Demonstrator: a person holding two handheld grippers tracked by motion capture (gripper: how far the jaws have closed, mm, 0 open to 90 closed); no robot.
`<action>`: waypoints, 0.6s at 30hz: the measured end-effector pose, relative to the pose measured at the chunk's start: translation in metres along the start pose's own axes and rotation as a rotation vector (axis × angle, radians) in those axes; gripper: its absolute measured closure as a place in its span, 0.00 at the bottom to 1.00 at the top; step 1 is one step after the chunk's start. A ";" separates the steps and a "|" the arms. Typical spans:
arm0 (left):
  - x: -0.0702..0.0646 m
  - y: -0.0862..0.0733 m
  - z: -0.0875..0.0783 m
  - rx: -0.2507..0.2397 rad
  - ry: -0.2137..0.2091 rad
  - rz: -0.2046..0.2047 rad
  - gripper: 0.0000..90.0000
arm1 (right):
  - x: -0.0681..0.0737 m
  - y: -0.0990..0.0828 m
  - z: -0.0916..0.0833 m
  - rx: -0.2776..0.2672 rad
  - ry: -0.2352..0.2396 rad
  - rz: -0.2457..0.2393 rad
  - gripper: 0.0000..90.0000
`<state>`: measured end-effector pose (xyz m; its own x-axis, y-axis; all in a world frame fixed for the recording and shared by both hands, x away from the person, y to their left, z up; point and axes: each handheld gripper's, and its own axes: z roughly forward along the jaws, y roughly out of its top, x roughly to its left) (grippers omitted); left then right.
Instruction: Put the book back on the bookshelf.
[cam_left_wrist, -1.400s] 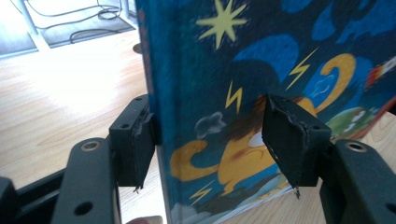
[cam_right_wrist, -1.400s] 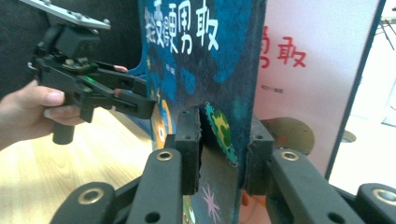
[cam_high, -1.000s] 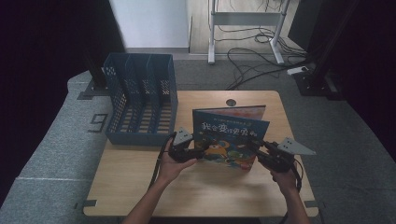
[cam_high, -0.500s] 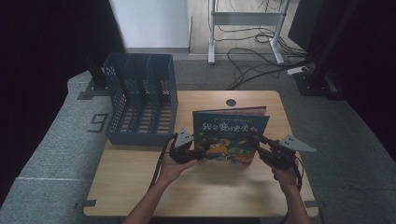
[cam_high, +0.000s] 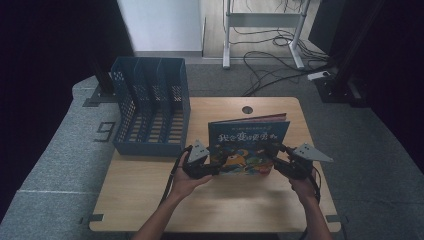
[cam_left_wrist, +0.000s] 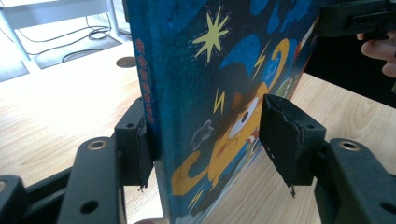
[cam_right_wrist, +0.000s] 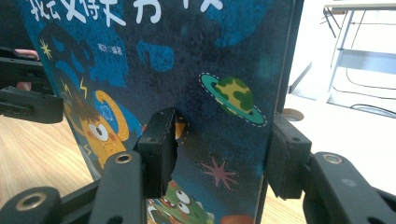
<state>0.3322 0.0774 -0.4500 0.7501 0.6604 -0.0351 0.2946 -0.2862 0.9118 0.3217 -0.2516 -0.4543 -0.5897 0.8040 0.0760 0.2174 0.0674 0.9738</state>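
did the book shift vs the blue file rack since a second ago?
No. The book stands upright at the same spot right of the blue file rack, on the table.

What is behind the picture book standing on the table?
Behind the picture book you can see bare wooden table with a small round hole. The strip of table right behind the book is covered, so anything there stays hidden.

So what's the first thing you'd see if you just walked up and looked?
A bright blue picture book with a cartoon monster on its cover, standing upright in the middle of the wooden table. The left gripper and the right gripper straddle its two side edges. Behind it to the left sits a blue file rack with slotted compartments.
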 end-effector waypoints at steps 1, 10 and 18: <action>0.000 0.000 0.000 -0.003 -0.005 0.000 0.43 | -0.001 0.000 0.000 0.001 0.002 0.004 0.53; -0.005 0.001 -0.001 -0.023 -0.014 0.015 0.45 | -0.003 0.001 0.005 0.007 -0.023 0.014 0.40; -0.014 -0.003 -0.005 -0.059 -0.038 0.040 0.52 | -0.004 0.001 0.010 0.005 -0.032 0.014 0.40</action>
<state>0.3178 0.0723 -0.4503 0.7829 0.6220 -0.0132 0.2297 -0.2693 0.9353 0.3315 -0.2488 -0.4561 -0.5614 0.8234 0.0821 0.2287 0.0590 0.9717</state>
